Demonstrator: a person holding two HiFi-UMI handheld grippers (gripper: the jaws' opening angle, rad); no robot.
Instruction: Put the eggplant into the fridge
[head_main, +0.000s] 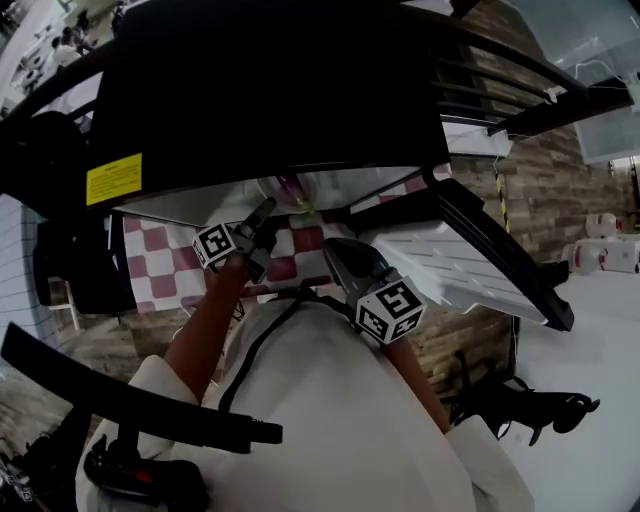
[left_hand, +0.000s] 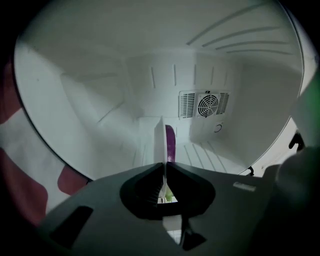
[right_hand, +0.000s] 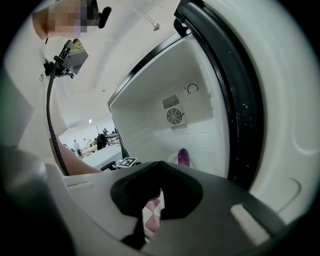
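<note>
The jaws of the left gripper (left_hand: 164, 166) are clenching the rim of a white plate (left_hand: 160, 142), which is showing edge-on at the frame's centre. The purple eggplant (left_hand: 170, 142) is lying on it inside the white fridge (left_hand: 90, 60), lower left of the fan vent (left_hand: 206, 104). The jaws of the right gripper (right_hand: 160, 166) are resting together, grasping nothing, over red-checked cloth (head_main: 150, 265).

The head camera looked steeply down past the person's chest (head_main: 340, 420) at the fridge (head_main: 300, 90). The left gripper camera sat close inside, facing the back wall (left_hand: 165, 85). The right looked in from outside the seal (right_hand: 240, 100). Both shared the fan (right_hand: 174, 116), plate (left_hand: 161, 145) and eggplant (right_hand: 183, 156).
</note>
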